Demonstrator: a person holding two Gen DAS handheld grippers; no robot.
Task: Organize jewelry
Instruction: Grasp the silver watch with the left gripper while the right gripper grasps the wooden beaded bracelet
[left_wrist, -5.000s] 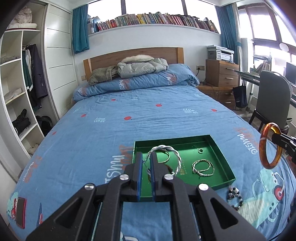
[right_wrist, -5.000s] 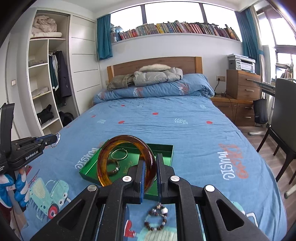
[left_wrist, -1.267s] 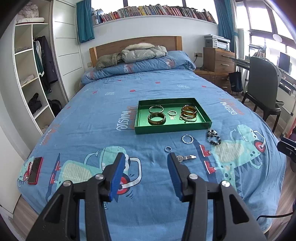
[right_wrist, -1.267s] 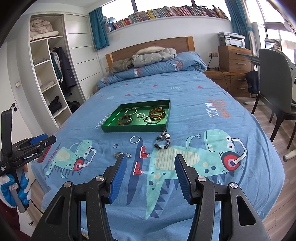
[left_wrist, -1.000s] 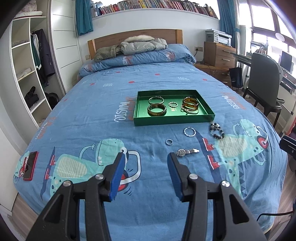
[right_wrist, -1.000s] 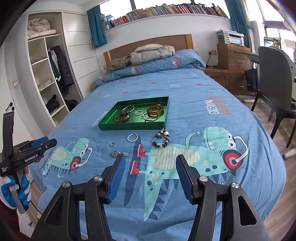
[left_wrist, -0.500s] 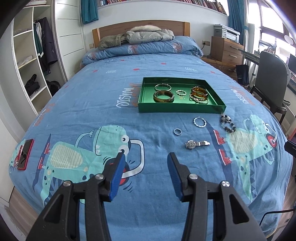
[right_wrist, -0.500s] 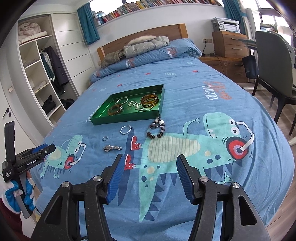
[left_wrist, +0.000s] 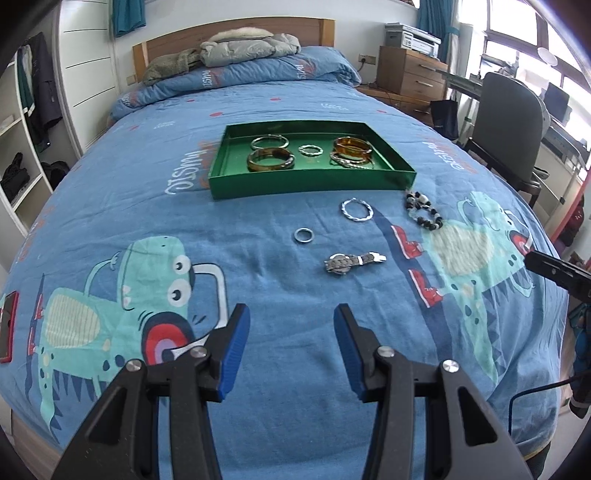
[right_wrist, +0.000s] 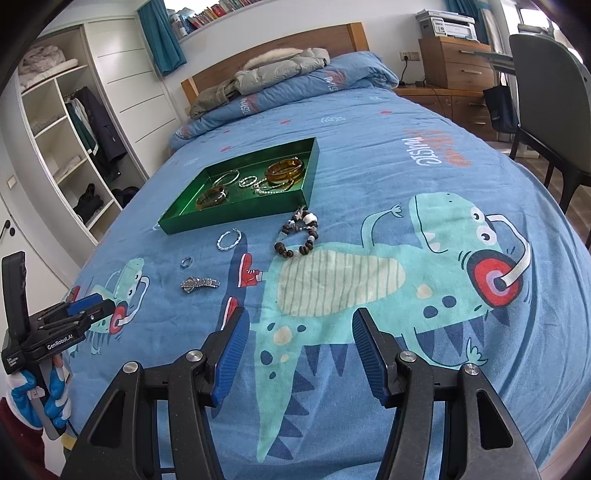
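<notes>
Lying on the blue cartoon-print bedspread, the shallow green rectangular tray holds five pieces: a thin silver hoop bangle at the back left, a dark amber resin bangle in front of it, a small twisted silver ring in the middle, and a lighter amber bangle at the right, resting against a pale beaded bracelet.

Four pieces lie loose on the bedspread in front of the tray. A twisted silver bangle sits near the tray's front wall. A black-and-white beaded bracelet lies to its right, close to the tray's front right corner. A plain silver ring lies nearer to me and to the left of the twisted bangle. A silver metal-strap wristwatch lies nearest, flat on its side.

I hold my left gripper above the bedspread short of the watch, its blue-padded fingers spread wide and holding nothing. My right gripper hovers over the printed dinosaur, well apart from the jewelry, fingers likewise spread and holding nothing.

At the head of the bed, a grey padded jacket lies on the folded duvet. A grey chair stands on the right.
</notes>
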